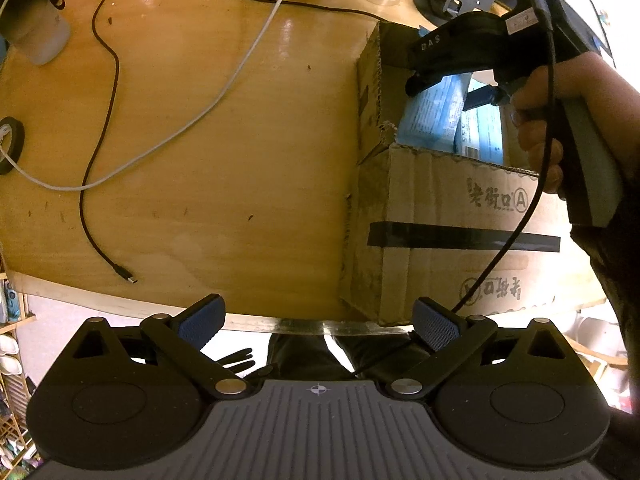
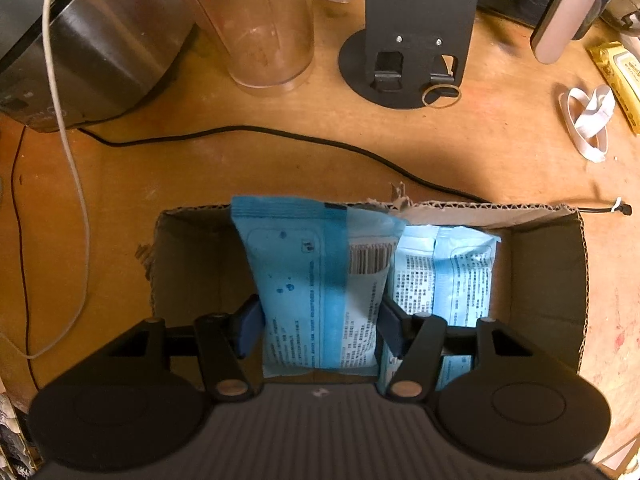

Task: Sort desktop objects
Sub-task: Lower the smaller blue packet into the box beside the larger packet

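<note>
Light: you get warm, dim amber light from above | Glare: patches on counter [image 1: 192,92] far edge | Shadow: deep inside cardboard box [image 2: 560,280] | Distortion: fisheye bends edges | Focus: corners soft

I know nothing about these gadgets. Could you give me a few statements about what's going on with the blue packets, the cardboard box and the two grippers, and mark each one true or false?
1. The right gripper is clamped on a blue packet over the open cardboard box. True.
2. The left gripper is holding a cable. False: its jaws stand wide apart with nothing between them.
3. Another blue packet already lies inside the box. True.
4. The box is sealed shut with tape. False: its top is open, though a strip of black tape runs across one side.
5. A clear plastic cup stands on the wooden table beyond the box. True.
</note>
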Demonstrator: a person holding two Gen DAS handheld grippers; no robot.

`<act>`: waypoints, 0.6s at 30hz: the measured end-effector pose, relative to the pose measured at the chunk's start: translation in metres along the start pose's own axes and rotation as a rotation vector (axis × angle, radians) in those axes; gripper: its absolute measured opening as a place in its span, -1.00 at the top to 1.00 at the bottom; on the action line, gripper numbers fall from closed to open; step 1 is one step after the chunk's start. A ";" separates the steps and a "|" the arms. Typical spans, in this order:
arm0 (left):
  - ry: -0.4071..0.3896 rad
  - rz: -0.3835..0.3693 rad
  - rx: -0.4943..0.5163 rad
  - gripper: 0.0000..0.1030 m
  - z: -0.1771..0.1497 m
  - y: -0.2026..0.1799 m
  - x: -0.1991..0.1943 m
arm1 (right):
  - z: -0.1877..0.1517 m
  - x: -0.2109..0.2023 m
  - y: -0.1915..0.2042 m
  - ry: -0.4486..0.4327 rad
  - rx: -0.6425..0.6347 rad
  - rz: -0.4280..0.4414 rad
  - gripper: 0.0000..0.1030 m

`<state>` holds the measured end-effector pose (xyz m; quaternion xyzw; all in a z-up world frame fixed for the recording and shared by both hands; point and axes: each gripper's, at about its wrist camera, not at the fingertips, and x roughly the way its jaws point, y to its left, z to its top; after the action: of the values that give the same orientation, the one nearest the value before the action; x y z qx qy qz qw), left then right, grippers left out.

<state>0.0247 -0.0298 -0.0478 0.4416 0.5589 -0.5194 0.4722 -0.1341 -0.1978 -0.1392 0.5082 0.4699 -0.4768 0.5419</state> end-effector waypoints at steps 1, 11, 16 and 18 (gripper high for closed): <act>-0.001 -0.001 0.000 -1.00 0.000 0.000 0.000 | 0.000 -0.002 0.000 -0.003 -0.002 -0.001 -0.13; -0.006 -0.007 -0.002 -1.00 0.000 0.000 0.001 | -0.005 -0.025 -0.003 -0.017 -0.009 0.012 -0.13; -0.009 -0.010 -0.002 -1.00 0.000 0.000 0.000 | -0.005 -0.037 -0.003 -0.022 -0.017 0.013 -0.14; -0.011 -0.011 -0.002 -1.00 0.000 -0.001 0.000 | -0.005 -0.042 -0.004 -0.027 -0.018 0.015 -0.14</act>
<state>0.0239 -0.0297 -0.0479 0.4351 0.5593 -0.5239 0.4726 -0.1424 -0.1915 -0.0985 0.5003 0.4629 -0.4752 0.5564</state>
